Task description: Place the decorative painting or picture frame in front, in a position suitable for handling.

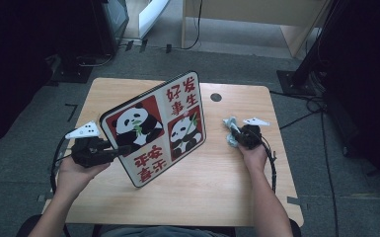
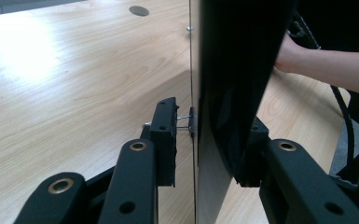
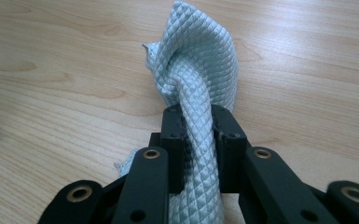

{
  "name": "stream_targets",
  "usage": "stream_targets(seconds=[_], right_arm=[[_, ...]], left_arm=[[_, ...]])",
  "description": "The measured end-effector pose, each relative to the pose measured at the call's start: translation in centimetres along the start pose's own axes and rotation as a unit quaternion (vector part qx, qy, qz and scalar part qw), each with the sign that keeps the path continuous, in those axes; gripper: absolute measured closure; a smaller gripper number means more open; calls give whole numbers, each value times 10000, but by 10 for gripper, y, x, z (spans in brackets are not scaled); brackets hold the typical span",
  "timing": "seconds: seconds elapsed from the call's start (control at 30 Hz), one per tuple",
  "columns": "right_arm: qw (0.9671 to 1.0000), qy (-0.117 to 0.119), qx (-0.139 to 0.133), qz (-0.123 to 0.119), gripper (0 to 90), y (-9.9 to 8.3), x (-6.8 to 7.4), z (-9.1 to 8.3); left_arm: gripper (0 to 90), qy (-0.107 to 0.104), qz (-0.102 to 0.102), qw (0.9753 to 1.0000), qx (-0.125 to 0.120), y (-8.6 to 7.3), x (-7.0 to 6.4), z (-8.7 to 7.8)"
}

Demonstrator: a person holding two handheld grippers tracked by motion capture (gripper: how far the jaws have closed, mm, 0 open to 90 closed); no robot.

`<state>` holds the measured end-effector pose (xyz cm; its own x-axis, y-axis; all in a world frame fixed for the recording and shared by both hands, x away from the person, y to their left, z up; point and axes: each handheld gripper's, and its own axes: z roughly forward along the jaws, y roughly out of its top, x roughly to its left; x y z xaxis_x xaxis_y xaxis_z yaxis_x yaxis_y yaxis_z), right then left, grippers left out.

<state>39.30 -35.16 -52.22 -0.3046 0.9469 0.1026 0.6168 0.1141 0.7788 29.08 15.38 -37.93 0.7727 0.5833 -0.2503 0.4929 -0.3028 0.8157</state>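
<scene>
Forearms come in from the near edge of the wooden table (image 1: 187,197), one hand on each tool. At the near left, the left gripper (image 1: 121,149) has its jaws closed on the lower left edge of a panda board (image 1: 155,126), which stands tilted on its near corner, picture side towards the person. In the left gripper view the board's dark edge (image 2: 233,88) runs up between the two black jaws, both set against it. Further right, well apart from the board, the right gripper (image 1: 236,132) is clamped narrowly on a pale blue quilted cloth (image 3: 200,79), bunched between its jaws and resting on the tabletop. Beyond, near the far edge, a round cable hole (image 1: 216,97) sits in the table.
</scene>
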Motion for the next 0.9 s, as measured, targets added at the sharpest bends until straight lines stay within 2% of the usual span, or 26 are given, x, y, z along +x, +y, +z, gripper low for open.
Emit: stream_targets(seconds=[0.1, 0.17, 0.23, 0.3, 0.37, 0.43, 0.6, 0.73, 0.9], right_arm=[[10000, 29, 66, -47, 786, 2, -1, -1], [9999, 18, 123, 5, 789, 6, -3, -3], [9999, 61, -10, 89, 792, 8, -5, -7], [9996, 113, -149, 223, 793, 11, -7, -11], [9995, 179, -168, 203, 793, 14, -8, -15], [9993, 295, -78, 223, 792, 19, -6, -17], [9992, 399, -35, 78, 793, 30, 0, -26], [9981, 611, 108, -37, 793, 37, 6, -32], [9968, 745, 198, -223, 792, 44, 15, -47]], left_arm=[[692, -38, -32, 10000, -32, 0, 1, 1], [708, -54, -46, 9999, -72, 0, 1, 2], [723, -128, -67, 9998, -114, 0, 2, 3], [740, -117, -51, 9999, -117, 0, 2, 3], [760, -127, -35, 9998, -128, -1, 1, 4], [785, -117, 14, 9998, -129, -1, 0, 4], [802, -169, -21, 9998, -136, -1, -1, 3], [804, -184, -36, 9997, -136, -2, -1, 3], [805, -162, -68, 9998, -130, -2, -4, 2]])
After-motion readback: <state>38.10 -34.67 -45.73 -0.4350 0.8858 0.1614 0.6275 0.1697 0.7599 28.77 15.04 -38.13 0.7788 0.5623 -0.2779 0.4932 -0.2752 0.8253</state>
